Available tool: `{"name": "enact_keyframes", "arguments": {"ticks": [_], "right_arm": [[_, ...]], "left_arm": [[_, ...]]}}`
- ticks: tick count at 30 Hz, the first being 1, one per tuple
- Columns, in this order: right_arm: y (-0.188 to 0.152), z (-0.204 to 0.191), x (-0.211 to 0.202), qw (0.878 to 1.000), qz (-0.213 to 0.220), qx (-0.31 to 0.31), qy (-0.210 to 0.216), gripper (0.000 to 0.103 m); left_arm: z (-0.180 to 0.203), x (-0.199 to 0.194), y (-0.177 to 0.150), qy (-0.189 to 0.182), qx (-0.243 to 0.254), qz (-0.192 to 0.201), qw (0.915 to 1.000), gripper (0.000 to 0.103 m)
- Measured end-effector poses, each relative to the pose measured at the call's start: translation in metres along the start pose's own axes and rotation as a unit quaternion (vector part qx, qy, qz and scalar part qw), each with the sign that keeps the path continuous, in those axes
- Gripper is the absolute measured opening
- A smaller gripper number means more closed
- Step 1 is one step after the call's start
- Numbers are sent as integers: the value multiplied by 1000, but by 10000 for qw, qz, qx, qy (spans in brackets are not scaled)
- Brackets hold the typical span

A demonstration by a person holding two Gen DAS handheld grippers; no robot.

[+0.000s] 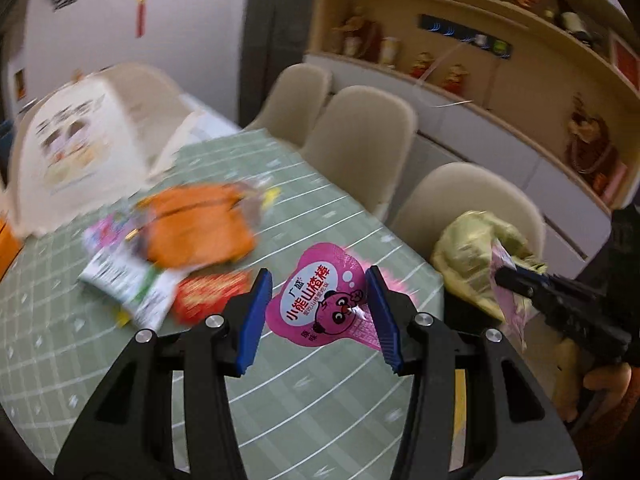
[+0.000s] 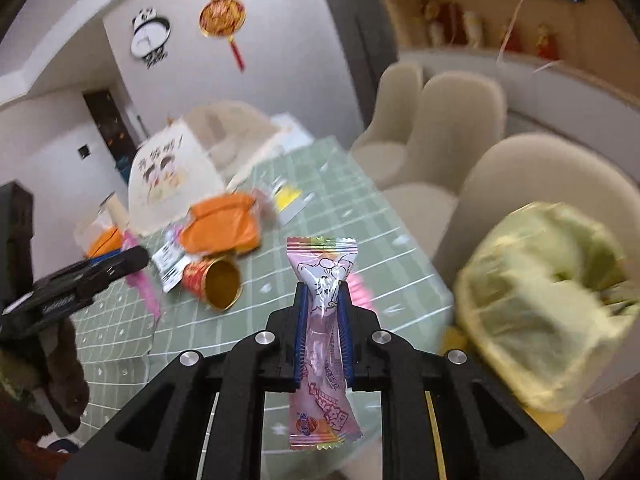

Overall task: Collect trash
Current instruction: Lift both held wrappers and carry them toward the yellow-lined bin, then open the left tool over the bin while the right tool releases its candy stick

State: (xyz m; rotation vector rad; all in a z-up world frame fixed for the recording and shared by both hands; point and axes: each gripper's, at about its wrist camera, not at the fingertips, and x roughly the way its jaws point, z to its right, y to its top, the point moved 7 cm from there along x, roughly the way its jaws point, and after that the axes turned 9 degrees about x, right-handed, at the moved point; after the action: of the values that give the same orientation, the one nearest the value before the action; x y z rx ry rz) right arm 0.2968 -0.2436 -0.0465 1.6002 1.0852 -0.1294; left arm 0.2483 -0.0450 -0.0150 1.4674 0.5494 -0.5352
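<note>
Right hand-held gripper: clamped across the waist of a pink candy wrapper, which stands upright between the blue pads, pinched mid-length so neither end flops.
Left hand-held gripper: jaws about half apart around a pink heart-shaped packet; whether the pads press it I cannot tell.
Trash bag: yellow-green, open-mouthed just off the counter's right edge, probably so litter drops straight in.
Counter: green grid cloth carrying an orange wrapper, a red-and-gold can on its side, and a printed packet, still uncollected.
</note>
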Motion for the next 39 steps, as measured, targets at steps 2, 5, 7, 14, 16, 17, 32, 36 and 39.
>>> {"name": "enact_keyframes", "arguments": {"ticks": [2, 5, 7, 14, 16, 17, 32, 36, 39], "right_arm": [[4, 21, -23, 9991, 250, -120, -314, 15], [6, 60, -54, 9968, 461, -33, -649, 15], [8, 91, -74, 9946, 575, 120, -855, 15], [18, 180, -128, 9839, 1004, 692, -1308, 15], [17, 196, -134, 9812, 1071, 867, -1350, 15], [16, 206, -138, 9796, 1101, 971, -1369, 15], [24, 270, -108, 9776, 996, 1450, -1155, 15], [45, 261, -70, 9852, 794, 1213, -912, 15], [57, 252, -31, 9909, 469, 1019, -746, 15]], "left_arm": [[24, 8, 17, -151, 113, 104, 9998, 45], [77, 31, 55, -296, 466, 369, 9978, 45], [107, 44, 74, -379, 662, 482, 9959, 45], [233, 105, 121, -1016, 1471, 535, 9824, 45], [263, 126, 125, -1178, 1653, 385, 9784, 45], [275, 134, 126, -1236, 1718, 321, 9768, 45], [278, 209, 94, -1543, 755, -628, 9831, 69], [245, 183, 83, -1060, 731, -533, 9902, 69], [226, 158, 68, -837, 850, -493, 9916, 69]]}}
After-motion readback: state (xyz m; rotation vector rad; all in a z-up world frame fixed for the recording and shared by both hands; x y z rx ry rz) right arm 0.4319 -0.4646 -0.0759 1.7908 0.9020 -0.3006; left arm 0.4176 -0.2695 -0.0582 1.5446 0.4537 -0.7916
